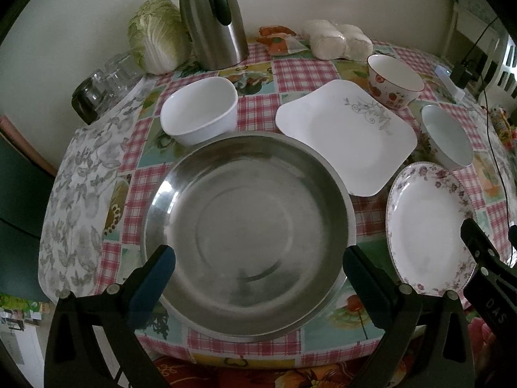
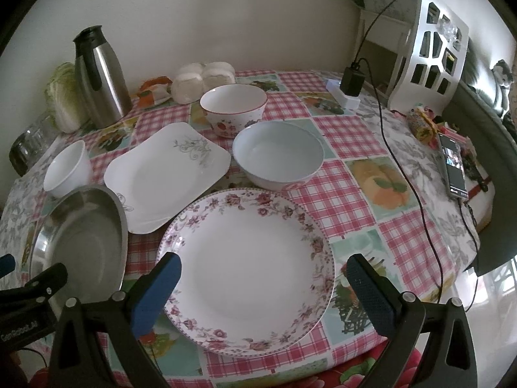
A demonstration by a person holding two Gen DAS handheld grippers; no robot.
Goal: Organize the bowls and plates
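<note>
A wide steel basin [image 1: 248, 232] sits at the table's near edge; my left gripper [image 1: 258, 274] is open and empty, its jaws spread above the basin's near rim. Beyond lie a white square bowl [image 1: 200, 110], a square white plate [image 1: 347, 135], a strawberry-print bowl [image 1: 394, 80], a pale round bowl [image 1: 447, 135] and a floral-rim round plate [image 1: 431, 226]. In the right wrist view my right gripper [image 2: 265, 287] is open and empty over the floral plate [image 2: 248, 268], with the pale bowl [image 2: 278, 155], strawberry bowl [image 2: 233, 110], square plate [image 2: 168, 171], white bowl [image 2: 68, 168] and basin [image 2: 84, 239] around.
A steel thermos jug [image 1: 213, 16], a cabbage [image 1: 155, 35], glass jars [image 1: 103, 84] and wrapped buns [image 1: 339, 42] line the back by the wall. A phone [image 2: 454, 168], a charger with cable [image 2: 352, 82] and a white shelf [image 2: 426, 51] stand at the right.
</note>
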